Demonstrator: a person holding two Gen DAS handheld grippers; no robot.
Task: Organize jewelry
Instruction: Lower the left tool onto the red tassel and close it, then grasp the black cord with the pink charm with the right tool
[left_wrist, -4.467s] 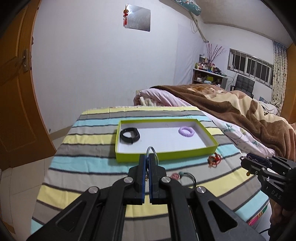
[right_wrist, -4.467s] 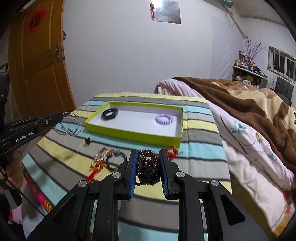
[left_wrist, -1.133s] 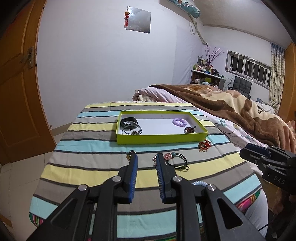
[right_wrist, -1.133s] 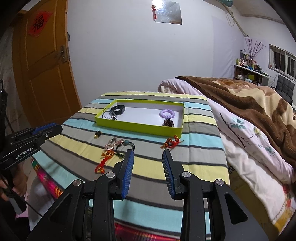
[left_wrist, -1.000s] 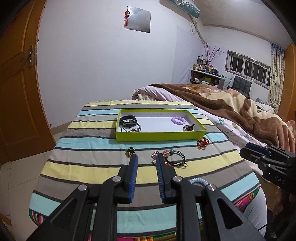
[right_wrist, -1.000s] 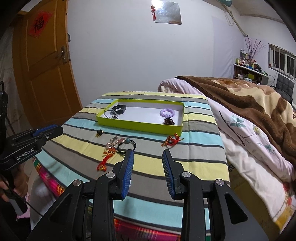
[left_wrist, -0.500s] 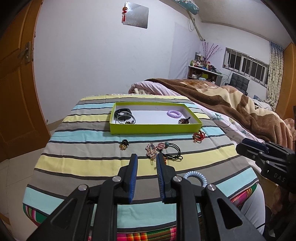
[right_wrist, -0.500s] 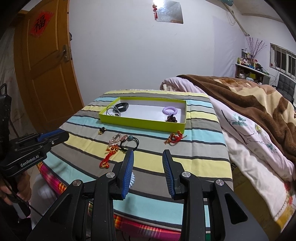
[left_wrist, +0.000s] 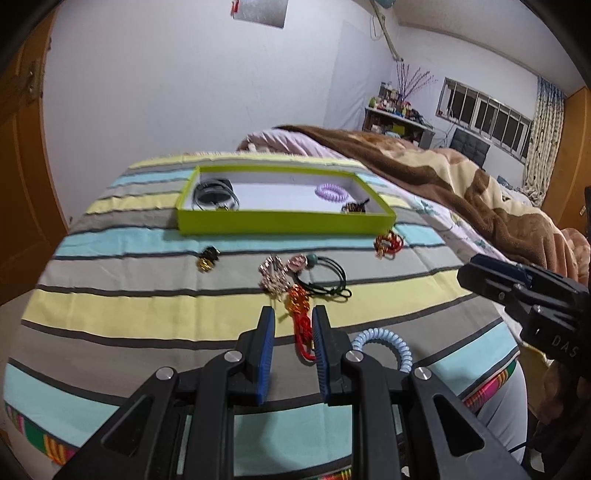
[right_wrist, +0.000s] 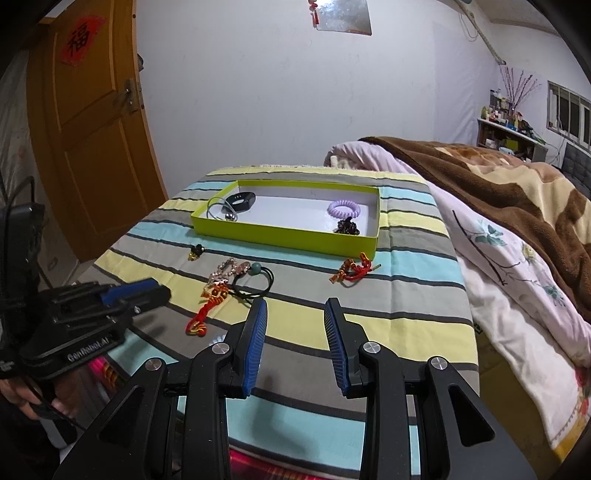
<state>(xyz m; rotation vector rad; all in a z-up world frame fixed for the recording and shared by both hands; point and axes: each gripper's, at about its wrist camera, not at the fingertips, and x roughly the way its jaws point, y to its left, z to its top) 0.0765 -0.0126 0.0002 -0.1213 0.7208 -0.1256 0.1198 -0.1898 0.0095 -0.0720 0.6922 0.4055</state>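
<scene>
I have the left hand-held gripper (left_wrist: 291, 319) poised over the red-and-gold knotted charm (left_wrist: 300, 325), jaws spread, the charm's cord lying between the pads but not pinched. The right hand-held gripper (right_wrist: 295, 314) hangs above the striped surface (right_wrist: 406, 317) with jaws spread and nothing between them.

The green tray (right_wrist: 288, 236) already holds a black band (right_wrist: 242, 201), a wire bangle (right_wrist: 218, 210), a purple coil tie (right_wrist: 343, 210) and a dark bead bracelet (right_wrist: 347, 226). Still loose on the cloth: the charm, a rhinestone piece (left_wrist: 273, 275), a black hair tie with beads (left_wrist: 325, 275), a small dark-and-gold item (left_wrist: 207, 258), a second red charm (right_wrist: 354, 271) and a pale blue coil tie (left_wrist: 384, 343).

I judge the step in hand to be picking up the charm. The next move calls for lowering the left jaws to the cloth, closing on the cord without catching fabric, then carrying it to the tray.
</scene>
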